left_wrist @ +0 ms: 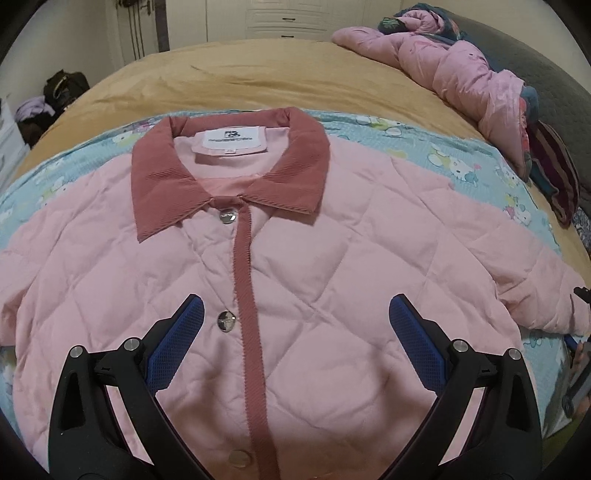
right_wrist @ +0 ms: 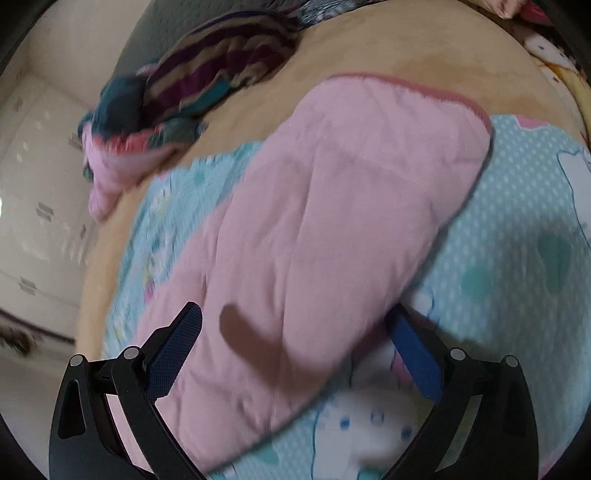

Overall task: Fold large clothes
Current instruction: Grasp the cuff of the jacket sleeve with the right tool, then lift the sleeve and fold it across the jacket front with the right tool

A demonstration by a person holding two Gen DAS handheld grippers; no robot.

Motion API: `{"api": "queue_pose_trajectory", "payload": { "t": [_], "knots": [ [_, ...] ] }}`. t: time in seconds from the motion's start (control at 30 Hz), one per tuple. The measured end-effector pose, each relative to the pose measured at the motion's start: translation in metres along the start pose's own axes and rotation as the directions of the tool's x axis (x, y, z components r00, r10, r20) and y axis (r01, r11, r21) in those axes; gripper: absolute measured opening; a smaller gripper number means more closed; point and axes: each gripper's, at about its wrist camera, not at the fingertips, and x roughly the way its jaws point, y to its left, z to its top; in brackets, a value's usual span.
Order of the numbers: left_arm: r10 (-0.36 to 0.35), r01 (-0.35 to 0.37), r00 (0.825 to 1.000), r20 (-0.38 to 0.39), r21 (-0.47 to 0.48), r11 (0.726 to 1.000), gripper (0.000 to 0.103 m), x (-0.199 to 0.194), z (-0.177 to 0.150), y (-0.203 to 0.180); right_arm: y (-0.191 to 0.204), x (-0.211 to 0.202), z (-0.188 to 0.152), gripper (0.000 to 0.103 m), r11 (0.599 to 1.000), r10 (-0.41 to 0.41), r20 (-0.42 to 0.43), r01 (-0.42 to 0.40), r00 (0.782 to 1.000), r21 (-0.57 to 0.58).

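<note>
A pink quilted jacket (left_wrist: 314, 258) with a dusty-red corduroy collar (left_wrist: 159, 184) and placket lies flat, front up and buttoned, on a blue cartoon-print sheet (left_wrist: 461, 162). My left gripper (left_wrist: 295, 314) is open and empty, hovering above the jacket's chest. In the right wrist view, the jacket's right sleeve (right_wrist: 332, 206) stretches away, its red-trimmed cuff (right_wrist: 424, 86) at the far end. My right gripper (right_wrist: 295, 325) is open and straddles the sleeve near its upper part. The right wrist view is blurred.
The sheet lies on a mustard-yellow bed cover (left_wrist: 258, 77). A crumpled pink coat (left_wrist: 461, 74) and striped clothes (left_wrist: 557, 177) pile at the bed's far right, also shown in the right wrist view (right_wrist: 221, 62). White drawers (left_wrist: 284, 18) stand behind the bed.
</note>
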Motion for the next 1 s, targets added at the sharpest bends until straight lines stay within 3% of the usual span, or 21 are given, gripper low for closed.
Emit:
{"api": "queue_pose_trajectory", "payload": {
  "t": [0.1, 0.2, 0.23, 0.3, 0.33, 0.37, 0.47, 0.7, 1.0],
  "knots": [
    [0.007, -0.006, 0.999, 0.036, -0.012, 1.000, 0.094, -0.011, 0.007, 0.007, -0.013, 0.006, 0.017, 0.099, 0.993, 0.059, 0.014, -0.060, 0.998, 0.105],
    [0.024, -0.023, 0.998, 0.052, -0.023, 0.999, 0.094, -0.019, 0.013, 0.015, -0.011, 0.011, 0.026, 0.097, 0.989, 0.071, 0.041, -0.076, 0.997, 0.130],
    [0.033, -0.032, 0.998, 0.047, -0.028, 0.999, 0.094, -0.022, 0.015, 0.018, -0.009, 0.012, 0.028, 0.092, 0.989, 0.070, 0.048, -0.076, 0.996, 0.128],
    [0.041, -0.040, 0.999, 0.031, -0.044, 0.998, 0.094, -0.029, 0.020, 0.025, -0.008, 0.014, 0.030, 0.070, 0.991, 0.065, 0.062, -0.072, 0.996, 0.113],
    [0.033, -0.031, 0.999, 0.035, -0.055, 0.998, 0.094, -0.034, 0.022, 0.029, -0.009, 0.016, 0.031, 0.042, 0.990, 0.079, 0.058, -0.085, 0.995, 0.111],
    [0.024, -0.020, 0.999, 0.049, -0.069, 0.997, 0.094, -0.043, 0.024, 0.035, -0.010, 0.020, 0.032, 0.033, 0.985, 0.124, 0.040, -0.128, 0.991, 0.118],
    [0.043, -0.035, 0.995, 0.086, -0.090, 0.995, 0.094, -0.062, 0.030, 0.048, -0.002, 0.007, 0.033, 0.022, 0.982, 0.177, 0.056, -0.180, 0.983, 0.061],
    [0.027, -0.011, 0.995, 0.094, -0.167, 0.986, 0.094, -0.082, 0.035, 0.081, 0.071, -0.044, 0.030, 0.017, 0.939, 0.311, 0.066, -0.296, 0.948, -0.174],
    [0.000, 0.026, 0.994, 0.112, -0.233, 0.972, 0.094, -0.104, 0.033, 0.115, 0.179, -0.106, -0.013, 0.016, 0.802, 0.459, -0.003, -0.415, 0.889, -0.429]
  ]
}}
